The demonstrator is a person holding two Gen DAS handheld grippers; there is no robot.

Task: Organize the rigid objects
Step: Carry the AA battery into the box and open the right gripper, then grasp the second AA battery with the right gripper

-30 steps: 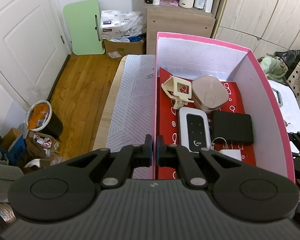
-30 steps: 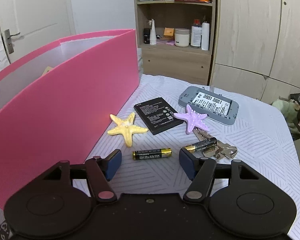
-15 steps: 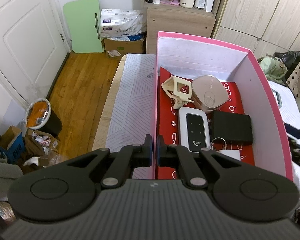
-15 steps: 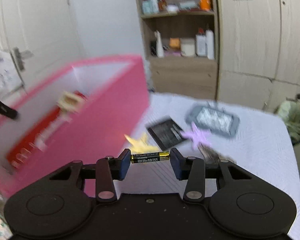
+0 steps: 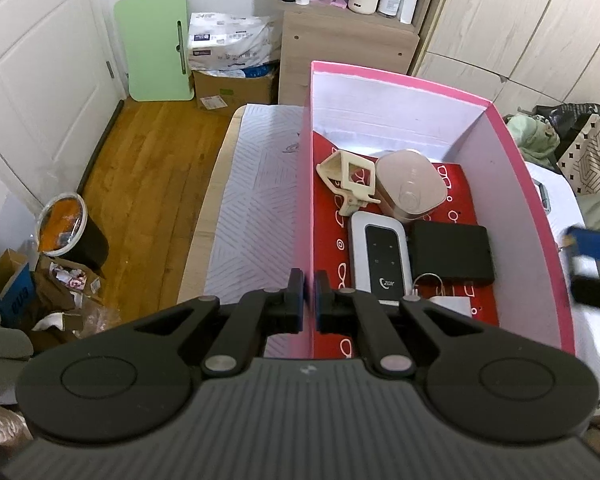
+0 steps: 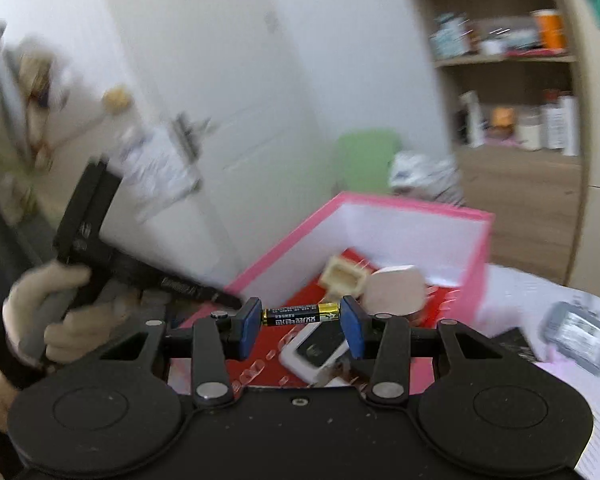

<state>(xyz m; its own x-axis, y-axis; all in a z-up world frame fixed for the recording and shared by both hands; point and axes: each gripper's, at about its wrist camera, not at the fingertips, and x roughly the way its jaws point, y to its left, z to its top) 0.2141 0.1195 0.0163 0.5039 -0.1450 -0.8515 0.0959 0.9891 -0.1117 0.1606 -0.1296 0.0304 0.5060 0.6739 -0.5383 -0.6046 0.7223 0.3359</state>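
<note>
My left gripper [image 5: 308, 300] is shut on the left wall of the pink box [image 5: 305, 216]. Inside the box lie a white router [image 5: 378, 258], a black case [image 5: 452, 254], a beige lidded container [image 5: 410, 188] and a cream plastic frame [image 5: 348, 180]. My right gripper [image 6: 300, 316] is shut on a black and gold battery [image 6: 300, 314], held by its ends above the near end of the pink box [image 6: 476, 264]. One of its blue fingers [image 5: 596, 242] shows at the right edge of the left wrist view.
A grey device [image 6: 578, 336] and a dark battery pack [image 6: 512, 344] lie on the white patterned tablecloth [image 6: 540, 384] right of the box. A wooden shelf unit [image 5: 348, 36] stands behind the table. A bin [image 5: 66, 228] and bags sit on the wood floor at left.
My right gripper closed on the battery, lifted it off the table and swung left over the pink box. My left gripper stayed shut on the box wall.
</note>
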